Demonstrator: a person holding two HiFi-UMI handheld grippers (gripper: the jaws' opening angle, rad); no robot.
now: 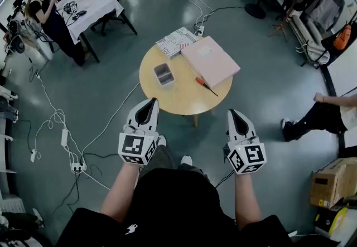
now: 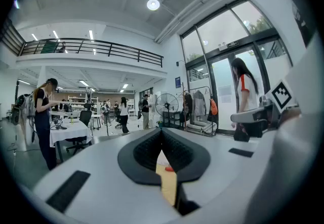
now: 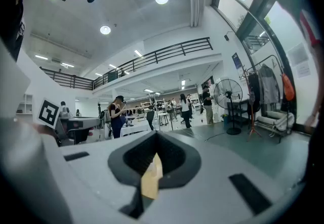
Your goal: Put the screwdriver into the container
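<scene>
The round counter (image 1: 167, 98) stands ahead of you. You hold your left gripper (image 1: 149, 104) and right gripper (image 1: 235, 114) short of it, jaws clenched on nothing, likely a ready pose. The container (image 1: 164, 74) sits open-topped. The screwdriver (image 1: 204, 85) lies right of it, well ahead of the right jaws.

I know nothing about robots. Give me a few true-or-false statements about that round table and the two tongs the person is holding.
1. The screwdriver lies on the round table, outside the container. True.
2. The left tongs are gripping the screwdriver. False: they are shut on nothing, at the near side of the table.
3. A pink box rests at the table's far side. True.
4. The container stands on the floor. False: it stands on the table.
5. The right tongs are wide open. False: they are shut and empty.
</scene>
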